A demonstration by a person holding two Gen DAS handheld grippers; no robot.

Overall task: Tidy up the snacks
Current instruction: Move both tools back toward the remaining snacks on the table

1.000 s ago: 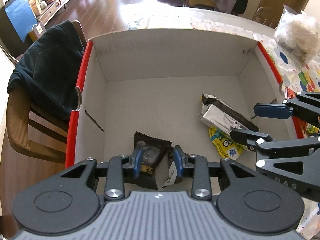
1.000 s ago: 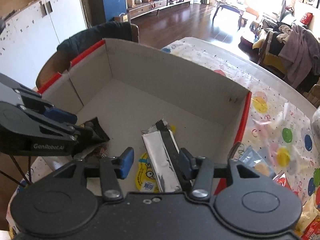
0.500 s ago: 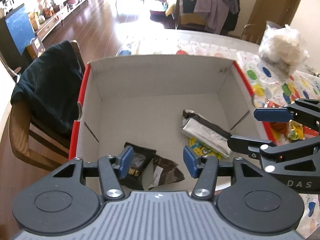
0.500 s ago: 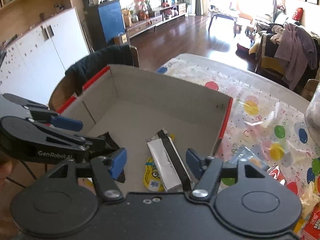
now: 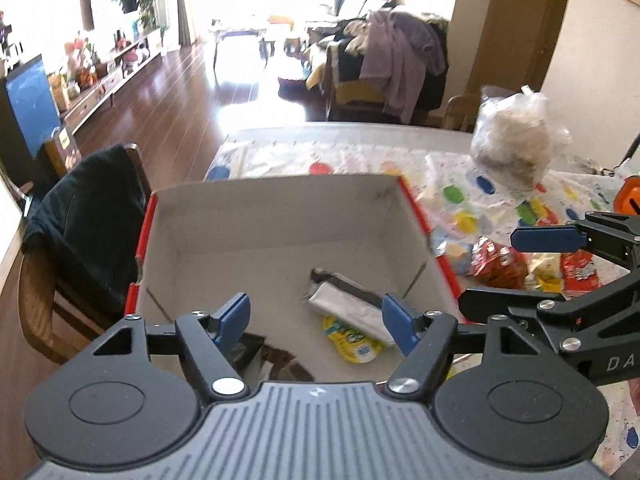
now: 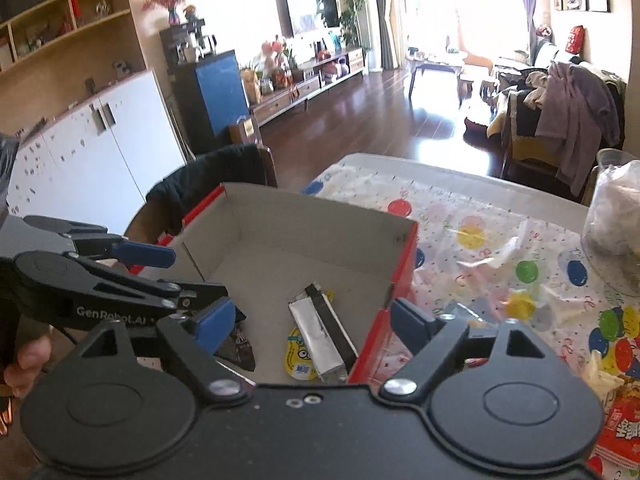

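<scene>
Snacks lie on the floor of the cardboard box (image 5: 280,220): a silver packet (image 5: 352,308) over a yellow pouch (image 5: 354,344), and dark wrappers (image 5: 276,360) near the front wall. Above them, the left gripper (image 5: 316,320) and right gripper (image 6: 312,320) have both just been opening, nothing between their jaws. More red packets (image 5: 496,264) sit on the dotted tablecloth (image 6: 500,240) beside the box.
</scene>
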